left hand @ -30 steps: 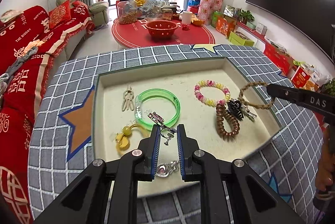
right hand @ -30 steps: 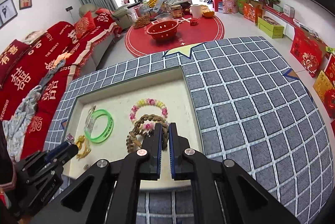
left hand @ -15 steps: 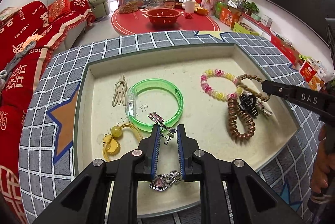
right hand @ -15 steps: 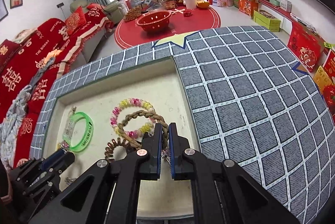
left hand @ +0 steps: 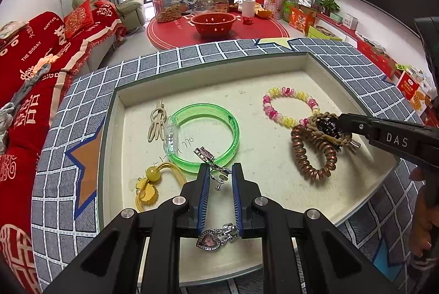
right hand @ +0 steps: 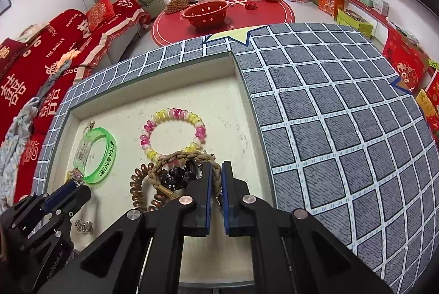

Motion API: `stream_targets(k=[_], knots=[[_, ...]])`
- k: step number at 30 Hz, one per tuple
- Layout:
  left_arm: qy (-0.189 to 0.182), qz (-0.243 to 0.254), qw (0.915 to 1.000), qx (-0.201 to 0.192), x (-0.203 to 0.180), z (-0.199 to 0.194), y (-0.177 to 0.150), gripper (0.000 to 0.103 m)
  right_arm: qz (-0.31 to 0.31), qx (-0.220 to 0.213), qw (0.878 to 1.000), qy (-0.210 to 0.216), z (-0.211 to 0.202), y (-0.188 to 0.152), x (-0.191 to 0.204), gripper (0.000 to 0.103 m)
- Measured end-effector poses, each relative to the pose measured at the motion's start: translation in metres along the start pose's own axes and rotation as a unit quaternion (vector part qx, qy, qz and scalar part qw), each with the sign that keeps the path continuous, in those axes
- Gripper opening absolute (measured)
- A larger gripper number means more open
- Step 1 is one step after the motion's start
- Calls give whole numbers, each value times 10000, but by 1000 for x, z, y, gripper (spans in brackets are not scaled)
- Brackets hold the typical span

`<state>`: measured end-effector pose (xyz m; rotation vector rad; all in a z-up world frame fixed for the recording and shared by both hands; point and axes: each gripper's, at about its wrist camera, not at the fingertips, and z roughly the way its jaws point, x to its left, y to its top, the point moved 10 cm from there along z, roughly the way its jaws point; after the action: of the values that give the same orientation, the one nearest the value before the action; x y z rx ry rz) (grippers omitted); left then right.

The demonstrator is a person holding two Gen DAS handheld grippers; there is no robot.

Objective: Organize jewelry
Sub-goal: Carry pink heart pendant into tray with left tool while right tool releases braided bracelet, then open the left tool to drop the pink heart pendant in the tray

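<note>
A cream tray (left hand: 307, 66) sits on a grey cloth (right hand: 329, 112) with a white grid. Inside: a green bangle (left hand: 203, 134), a pink-and-yellow bead bracelet (left hand: 288, 107), a copper coil band (left hand: 310, 156), a yellow charm (left hand: 149, 184).

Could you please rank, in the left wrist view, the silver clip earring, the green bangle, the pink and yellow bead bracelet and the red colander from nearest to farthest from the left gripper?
1. Silver clip earring, between the tips of the left gripper.
2. Green bangle, just ahead, slightly left.
3. Pink and yellow bead bracelet, ahead to the right in the tray.
4. Red colander, on the red mat beyond the table.
</note>
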<state>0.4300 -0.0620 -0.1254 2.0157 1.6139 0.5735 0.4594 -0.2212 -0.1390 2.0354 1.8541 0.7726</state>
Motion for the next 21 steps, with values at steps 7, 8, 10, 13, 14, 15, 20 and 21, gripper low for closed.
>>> stream_targets(k=[7, 8, 10, 13, 14, 15, 20, 21], knots=[[38, 1, 10000, -12, 2, -3, 0, 29, 38, 62, 9999, 141, -3, -3, 4, 46], [49, 3, 10000, -16, 2, -3, 0, 29, 62, 27, 9998, 180, -5, -3, 5, 57], [52, -8, 10000, -26, 2, -4, 0, 29, 13, -67, 9996, 268, -11, -3, 10, 61], [12, -72, 10000, -64, 3, -8, 2, 29, -45, -120, 9993, 347, -19, -4, 17, 61], [8, -87, 9999, -80, 4, -9, 2, 30, -40, -159, 9992, 370, -22, -4, 19, 61], [8, -104, 9999, -103, 5, -10, 3, 30, -27, -188, 9990, 393, -26, -4, 20, 61], [180, -230, 9995, -87, 16, -11, 7, 30, 34, -323, 9985, 444, -44, -6, 20, 62], [241, -256, 9994, -72, 18, -11, 8, 30, 42, -333, 9984, 449, -46, -7, 20, 62]])
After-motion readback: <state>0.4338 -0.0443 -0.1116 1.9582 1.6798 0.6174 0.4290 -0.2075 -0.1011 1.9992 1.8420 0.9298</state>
